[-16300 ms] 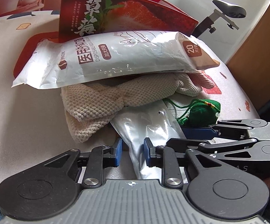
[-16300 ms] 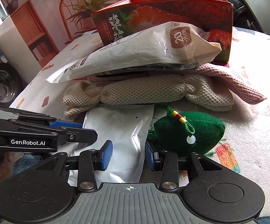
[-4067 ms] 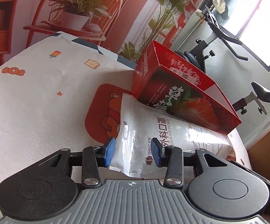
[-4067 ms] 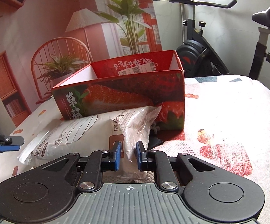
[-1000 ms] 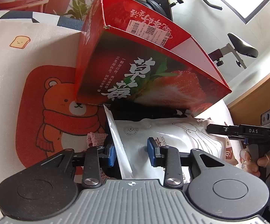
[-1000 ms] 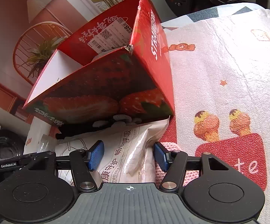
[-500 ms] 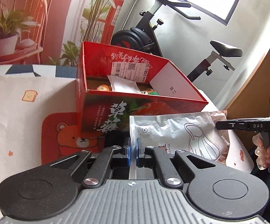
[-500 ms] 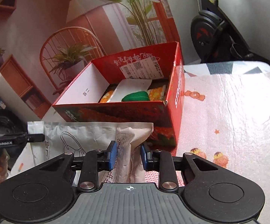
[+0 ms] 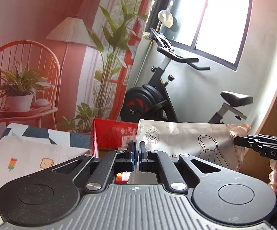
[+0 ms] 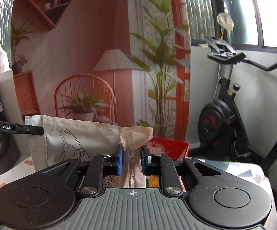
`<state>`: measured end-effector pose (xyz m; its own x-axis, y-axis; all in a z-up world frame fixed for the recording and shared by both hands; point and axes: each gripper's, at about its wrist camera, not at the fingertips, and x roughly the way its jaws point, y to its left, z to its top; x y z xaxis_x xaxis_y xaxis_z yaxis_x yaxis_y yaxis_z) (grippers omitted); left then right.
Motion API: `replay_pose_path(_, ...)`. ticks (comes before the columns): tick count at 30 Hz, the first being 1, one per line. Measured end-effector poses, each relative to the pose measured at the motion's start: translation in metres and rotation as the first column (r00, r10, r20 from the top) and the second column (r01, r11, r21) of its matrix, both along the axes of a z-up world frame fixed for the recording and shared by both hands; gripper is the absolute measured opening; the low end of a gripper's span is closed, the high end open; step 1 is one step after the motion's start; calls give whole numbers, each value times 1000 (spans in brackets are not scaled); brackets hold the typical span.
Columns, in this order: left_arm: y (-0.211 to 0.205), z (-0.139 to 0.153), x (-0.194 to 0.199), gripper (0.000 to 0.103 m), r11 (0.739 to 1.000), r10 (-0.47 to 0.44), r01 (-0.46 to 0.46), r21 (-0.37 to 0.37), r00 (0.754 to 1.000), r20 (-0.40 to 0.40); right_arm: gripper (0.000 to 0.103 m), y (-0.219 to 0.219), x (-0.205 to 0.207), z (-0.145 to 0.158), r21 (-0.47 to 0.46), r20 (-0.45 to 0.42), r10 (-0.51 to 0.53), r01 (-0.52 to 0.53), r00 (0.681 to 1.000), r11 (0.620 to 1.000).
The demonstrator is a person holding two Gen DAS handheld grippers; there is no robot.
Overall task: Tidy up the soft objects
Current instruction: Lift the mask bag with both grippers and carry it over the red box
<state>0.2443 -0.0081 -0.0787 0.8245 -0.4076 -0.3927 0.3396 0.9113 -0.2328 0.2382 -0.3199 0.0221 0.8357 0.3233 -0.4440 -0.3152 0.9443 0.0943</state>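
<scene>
Both the left gripper point(image 9: 135, 154) and the right gripper point(image 10: 131, 160), fingers closing, had pinched the mask bag point(image 9: 186, 143) by its ends and lifted it between them, above the red box point(image 9: 109, 136) beyond, ready to drop in.

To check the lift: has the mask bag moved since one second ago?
Yes. The mask bag went up: it lay below the red box, now it hangs above the box rim.

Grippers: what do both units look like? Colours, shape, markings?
Both look alike: a grey ribbed body, two round matte-black discs, black linkage arms with silver pivot screws, blue pads on the fingers. The left gripper reads "GenRobot.AI" on its side in the right wrist view; the right gripper reads "DAS" in the left wrist view. No cables or sleeves visible.
</scene>
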Motion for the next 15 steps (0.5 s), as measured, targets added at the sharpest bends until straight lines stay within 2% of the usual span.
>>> replay_pose_path(2,-5,6,7,5,1000,29,-29,2,999,40,17,3,11,5,-17,41,-3,4,999,1000)
replay_pose_path(4,-8,9,18,5,999,47,-47,-9,998,46,17,5,22,5,-26,69,-14,16,998,1000)
replay_pose_path(10,-21,12,62,5,998,58,-59,13,996,63,17,1,71,-11,-40,79,-52,56,995,998)
replay_pose_path(15,-28,7,107,5,999,53,-53,9,998,43,17,-3,116,-31,-68,73,-66,71,995,995)
